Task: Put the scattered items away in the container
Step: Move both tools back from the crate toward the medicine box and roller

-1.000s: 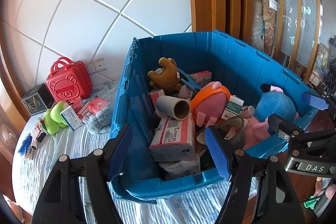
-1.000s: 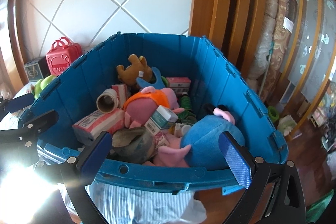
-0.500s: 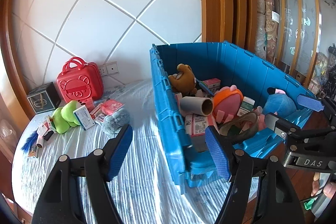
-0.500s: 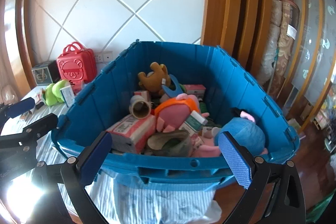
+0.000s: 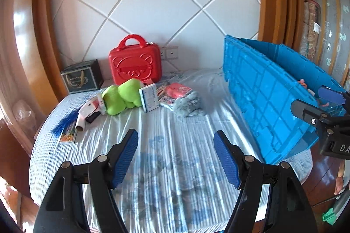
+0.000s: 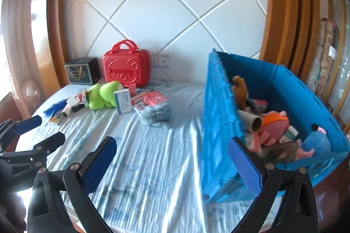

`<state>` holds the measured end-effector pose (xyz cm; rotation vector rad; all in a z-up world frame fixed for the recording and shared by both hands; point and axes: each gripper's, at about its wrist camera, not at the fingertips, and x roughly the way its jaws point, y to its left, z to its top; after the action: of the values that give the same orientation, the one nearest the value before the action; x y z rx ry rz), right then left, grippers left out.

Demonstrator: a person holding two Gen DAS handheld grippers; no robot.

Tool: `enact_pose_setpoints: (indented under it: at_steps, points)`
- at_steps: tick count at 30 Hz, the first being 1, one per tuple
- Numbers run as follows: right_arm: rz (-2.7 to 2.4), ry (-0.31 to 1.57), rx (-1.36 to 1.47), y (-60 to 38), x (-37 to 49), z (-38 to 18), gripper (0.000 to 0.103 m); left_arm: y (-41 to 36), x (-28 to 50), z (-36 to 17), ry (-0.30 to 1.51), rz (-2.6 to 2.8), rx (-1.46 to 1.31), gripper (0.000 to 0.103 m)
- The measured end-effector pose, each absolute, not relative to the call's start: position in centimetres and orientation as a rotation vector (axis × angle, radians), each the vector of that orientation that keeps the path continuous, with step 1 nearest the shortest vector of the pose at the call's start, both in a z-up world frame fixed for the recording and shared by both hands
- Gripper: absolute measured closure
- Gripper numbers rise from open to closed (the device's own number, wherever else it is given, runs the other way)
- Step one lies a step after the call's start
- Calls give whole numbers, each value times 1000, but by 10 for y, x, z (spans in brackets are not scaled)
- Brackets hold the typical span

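Note:
A blue crate (image 5: 269, 97) stands on the right of the bed; the right wrist view shows the crate (image 6: 218, 123) holding plush toys, boxes and a cardboard tube. Scattered items lie at the back left: a green plush (image 5: 121, 97), a white and blue box (image 5: 149, 97), a pink packet (image 5: 177, 89), a grey furry item (image 5: 189, 104) and a red bear case (image 5: 135, 64). My left gripper (image 5: 176, 156) is open and empty over the bedsheet. My right gripper (image 6: 172, 165) is open and empty beside the crate's left wall.
A dark box (image 5: 82, 79) sits by the red case. A blue feather (image 5: 64, 121), a small tube (image 5: 81, 123) and a flat card (image 5: 69, 136) lie near the bed's left edge. A padded wall and wooden frame stand behind.
Both grippers have swung left, away from above the crate, toward the scattered items on the bed. Both stay open and empty.

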<state>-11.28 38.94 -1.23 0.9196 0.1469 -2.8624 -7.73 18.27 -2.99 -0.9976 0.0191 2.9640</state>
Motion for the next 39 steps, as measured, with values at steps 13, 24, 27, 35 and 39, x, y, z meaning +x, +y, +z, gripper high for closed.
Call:
enact_pose_setpoints:
  at_steps: [13,24,27,35,39]
  points:
    - [-2673,189,994,292,-206,-60,0,57,-134,-75,-84,3109,-1248,32]
    - [-2622,116,1205,292,-316,-120,0,-33,-201,-119,-103,3199,-1431,32]
    - [-2609,101,1212,278,-336,-127,0,-74,-211,-133,-114,3222,-1515,32]
    - [-2550,80,1300,200,-383,-166,0,-171,-245,-180,-224,3183,-1618,32]
    - [-2489,126,1359,144,-401,-189,0,-203,-268,-211,-258,3112,-1696,32]
